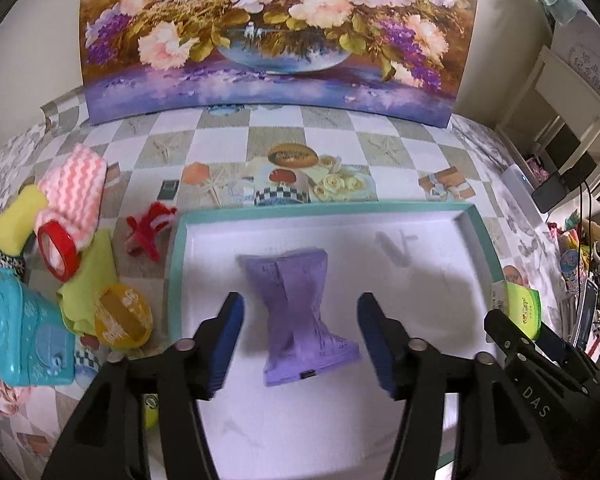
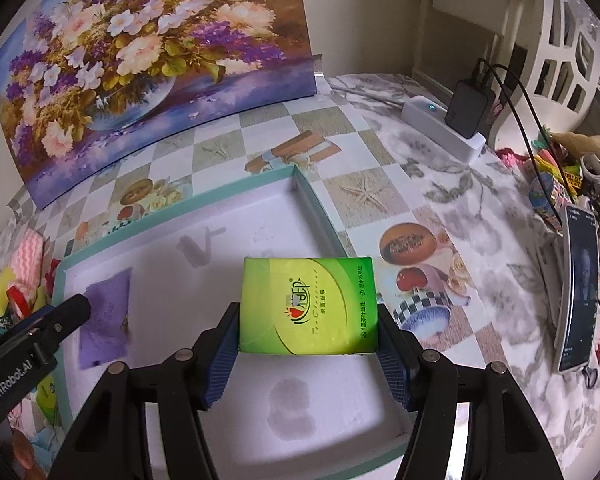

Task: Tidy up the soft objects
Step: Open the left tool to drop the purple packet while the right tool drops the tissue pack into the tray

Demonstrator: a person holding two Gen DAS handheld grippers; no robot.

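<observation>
A white tray with a teal rim [image 1: 320, 208] lies on the patterned tablecloth. In it rests a purple tissue pack [image 1: 296, 292], pinched in at the waist. My left gripper [image 1: 300, 308] stands open over the pack, with a blue pad clear of it on either side. The right gripper [image 2: 308, 314] is shut on a green tissue pack [image 2: 308, 304], held above the tray's right half. In the right wrist view the purple pack [image 2: 106, 316] lies in the tray's left part beside a left gripper finger [image 2: 60, 320].
Left of the tray lie a pink-white cloth [image 1: 78, 184], yellow sponge [image 1: 18, 220], red tape ring [image 1: 58, 254], yellow-green cloth [image 1: 96, 276], yellow tape roll [image 1: 122, 322], teal toy [image 1: 20, 340] and red fuzzy item [image 1: 150, 232]. A flower painting [image 1: 276, 36] stands behind. A phone [image 2: 578, 288] and power strip [image 2: 444, 128] sit right.
</observation>
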